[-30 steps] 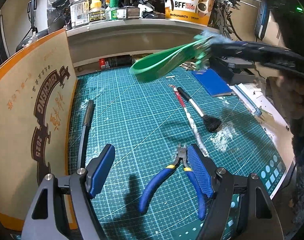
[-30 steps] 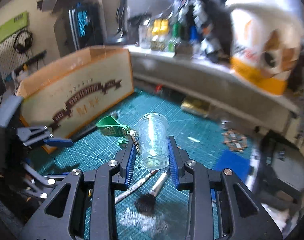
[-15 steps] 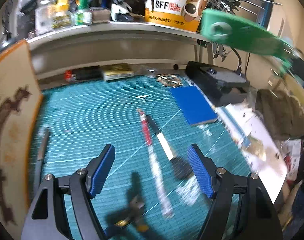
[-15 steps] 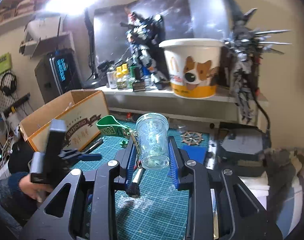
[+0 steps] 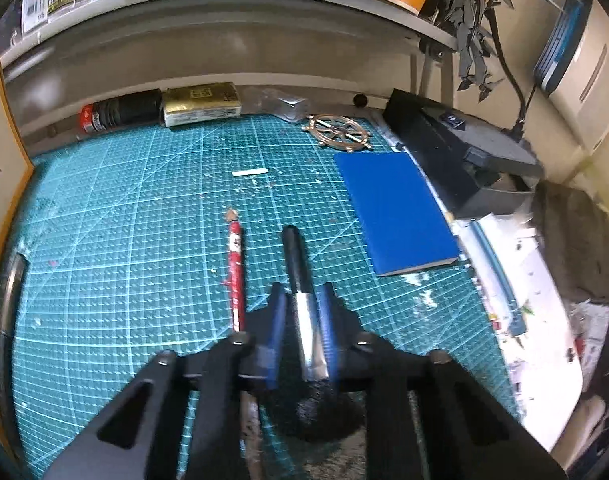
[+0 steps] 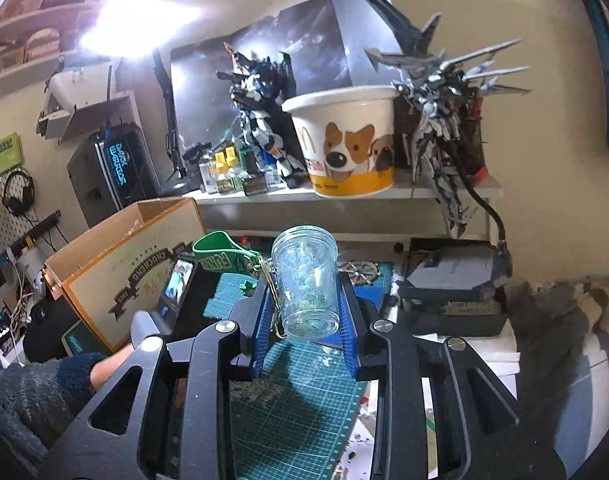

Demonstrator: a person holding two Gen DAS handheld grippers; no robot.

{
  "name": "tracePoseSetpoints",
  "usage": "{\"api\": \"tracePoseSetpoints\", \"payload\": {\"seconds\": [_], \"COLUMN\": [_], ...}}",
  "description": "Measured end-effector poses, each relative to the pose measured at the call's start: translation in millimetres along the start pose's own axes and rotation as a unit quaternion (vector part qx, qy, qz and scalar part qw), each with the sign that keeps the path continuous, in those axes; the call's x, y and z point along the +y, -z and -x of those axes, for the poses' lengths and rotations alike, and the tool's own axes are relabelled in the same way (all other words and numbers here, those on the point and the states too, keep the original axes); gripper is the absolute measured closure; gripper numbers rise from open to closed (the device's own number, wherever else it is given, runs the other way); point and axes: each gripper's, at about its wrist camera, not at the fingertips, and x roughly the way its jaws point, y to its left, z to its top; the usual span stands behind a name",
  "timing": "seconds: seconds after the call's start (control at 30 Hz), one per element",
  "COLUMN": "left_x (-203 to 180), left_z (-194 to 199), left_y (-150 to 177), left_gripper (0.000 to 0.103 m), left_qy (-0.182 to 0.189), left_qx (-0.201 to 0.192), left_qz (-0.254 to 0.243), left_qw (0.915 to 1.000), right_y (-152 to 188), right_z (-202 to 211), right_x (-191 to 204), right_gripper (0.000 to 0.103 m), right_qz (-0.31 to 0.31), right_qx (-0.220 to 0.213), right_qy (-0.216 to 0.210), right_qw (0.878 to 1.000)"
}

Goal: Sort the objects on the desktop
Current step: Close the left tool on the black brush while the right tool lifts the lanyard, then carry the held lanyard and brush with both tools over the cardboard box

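L gripper (image 5: 302, 300) just closed on brush (image 5: 298, 276), red pen (image 5: 235, 264) beside; R gripper (image 6: 306, 300) pinching jar (image 6: 306, 276)

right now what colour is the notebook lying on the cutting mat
Solid blue notebook, plain cover; clearest in the left wrist view.

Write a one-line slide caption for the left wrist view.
Left gripper, jaws just closing, clamps a brush by its silver ferrule on the cutting mat, a red pen alongside.

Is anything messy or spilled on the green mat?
Yes. Pale crumbs and flecks are scattered over the green cutting mat, thickest beside the blue notebook. A grey dusty patch lies under the black brush that the left gripper is closing around.
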Motion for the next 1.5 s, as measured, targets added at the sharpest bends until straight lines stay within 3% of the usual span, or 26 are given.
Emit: {"api": "tracePoseSetpoints", "payload": {"seconds": [0.17,0.7,1.5], "left_x": [0.7,-20.5,-12.8], "left_z": [10.2,92.8,205.5], "left_y": [6.5,7.4,16.6], "left_gripper": [0.093,0.092,0.092], "left_qy": [0.008,-0.036,-0.033], "left_qx": [-0.001,-0.103,-0.241], "left_qz": [-0.011,-0.077,-0.077], "left_qw": [0.9999,0.9910,0.9669], "right_y": [7.6,5.2,-10.7], "right_z": [-9.9,-6.3,23.9], "right_x": [-5.6,-3.0,44.3], "right_gripper": [0.075,0.075,0.075], "right_qz": [-0.005,-0.012,-0.043], "right_qx": [0.010,0.007,-0.058], "right_qy": [-0.003,0.045,0.094], "right_qw": [1.000,0.999,0.993]}}
